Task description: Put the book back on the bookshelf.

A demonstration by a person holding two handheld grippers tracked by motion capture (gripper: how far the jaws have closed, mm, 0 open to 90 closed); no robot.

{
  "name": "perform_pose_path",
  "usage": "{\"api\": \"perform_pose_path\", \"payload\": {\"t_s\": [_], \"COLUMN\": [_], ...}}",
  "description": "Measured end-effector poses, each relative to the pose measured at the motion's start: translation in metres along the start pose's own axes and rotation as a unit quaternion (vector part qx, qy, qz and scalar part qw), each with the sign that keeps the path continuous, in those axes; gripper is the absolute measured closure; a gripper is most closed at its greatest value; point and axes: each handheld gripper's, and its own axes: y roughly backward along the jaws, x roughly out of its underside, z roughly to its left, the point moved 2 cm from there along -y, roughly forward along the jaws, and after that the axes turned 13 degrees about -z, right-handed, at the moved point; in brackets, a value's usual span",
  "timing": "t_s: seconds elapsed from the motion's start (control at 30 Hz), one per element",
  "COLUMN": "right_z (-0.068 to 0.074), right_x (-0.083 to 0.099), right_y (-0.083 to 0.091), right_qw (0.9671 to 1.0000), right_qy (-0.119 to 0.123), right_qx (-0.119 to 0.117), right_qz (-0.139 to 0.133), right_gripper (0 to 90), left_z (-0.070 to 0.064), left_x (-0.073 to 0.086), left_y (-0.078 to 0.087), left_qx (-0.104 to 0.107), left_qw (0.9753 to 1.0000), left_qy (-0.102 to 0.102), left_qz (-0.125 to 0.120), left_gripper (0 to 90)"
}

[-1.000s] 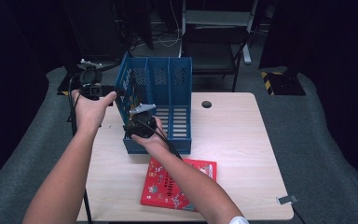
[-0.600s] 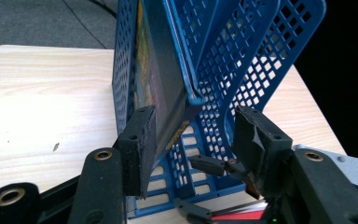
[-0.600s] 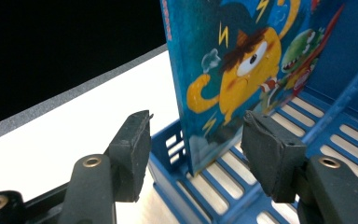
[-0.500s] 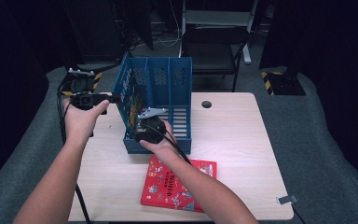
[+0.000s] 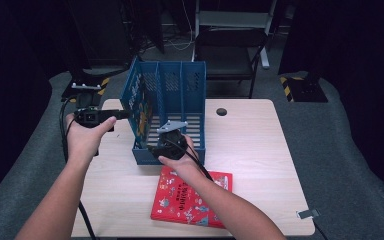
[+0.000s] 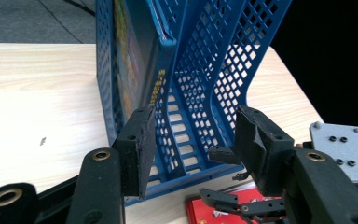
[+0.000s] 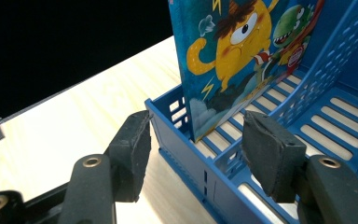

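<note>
- The blue file rack (image 5: 180, 107) stands on the light wooden table (image 5: 250, 145), with three upright compartments side by side, open toward the person.
- A blue picture book (image 7: 242, 56) with a yellow one-eyed cartoon creature on its cover stands upright in the rack's leftmost compartment as seen from above; in the high view it leans against the rack's left wall (image 5: 139, 107).
- The right tongs (image 5: 161, 148) sit low at the front edge of the rack, at the foot of that book. In the right gripper view the jaws are spread wide apart and hold nothing; the rack's front lip and the book's lower corner lie between them, and I can't tell whether either pad touches anything.
- The left tongs (image 5: 122, 114) hover just beside the rack's left wall, held level and pointing at it. In the left gripper view (image 6: 191, 144) the jaws are likewise wide apart and empty, looking along the rack's side with the book's spine (image 6: 156, 86) in line ahead.
- A red book (image 5: 192, 197) lies flat on the table just in front of the rack, under the right forearm (image 5: 215, 200).
- Beyond the table a dark chair (image 5: 230, 50) stands on the floor, and a small round hole (image 5: 222, 111) shows in the tabletop to the right of the rack.
</note>
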Motion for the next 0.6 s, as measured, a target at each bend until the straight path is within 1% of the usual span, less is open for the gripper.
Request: {"api": "perform_pose_path", "payload": {"t_s": [0.03,0.07,0.17,0.23,0.43,0.5,0.6], "right_z": [0.000,0.000,0.001,0.001,0.002,0.002,0.003], "right_x": [0.001,0.002,0.007,0.009,0.018,0.021,0.026], "right_y": [0.002,0.005,0.012,0.016,0.033,0.038,0.045], "right_qw": [1.0000,1.0000,1.0000,0.9999,0.9999,0.9999,0.9997], "right_qy": [-0.001,-0.002,0.000,-0.001,0.009,0.000,-0.004], "right_qx": [-0.003,-0.006,-0.008,-0.008,-0.004,-0.006,-0.011], "right_qz": [0.002,0.002,0.005,0.008,0.008,0.014,0.019], "right_gripper": [41.8,41.6,41.5,41.3,40.7,40.1,39.5], "left_z": [0.000,0.001,0.001,0.000,-0.004,-0.004,-0.005], "left_x": [0.002,0.005,0.010,0.014,0.024,0.029,0.038], "left_y": [0.000,0.001,0.002,0.003,0.008,0.009,0.010], "left_qx": [0.000,0.001,0.000,0.007,0.019,0.028,0.037], "left_qw": [1.0000,1.0000,1.0000,1.0000,0.9996,0.9994,0.9991], "left_qy": [0.001,-0.003,-0.007,-0.006,-0.018,-0.021,-0.018], "left_qz": [0.001,0.002,0.001,-0.001,-0.007,-0.008,-0.009], "left_gripper": [48.6,48.6,48.6,48.6,47.8,46.5,46.2]}}
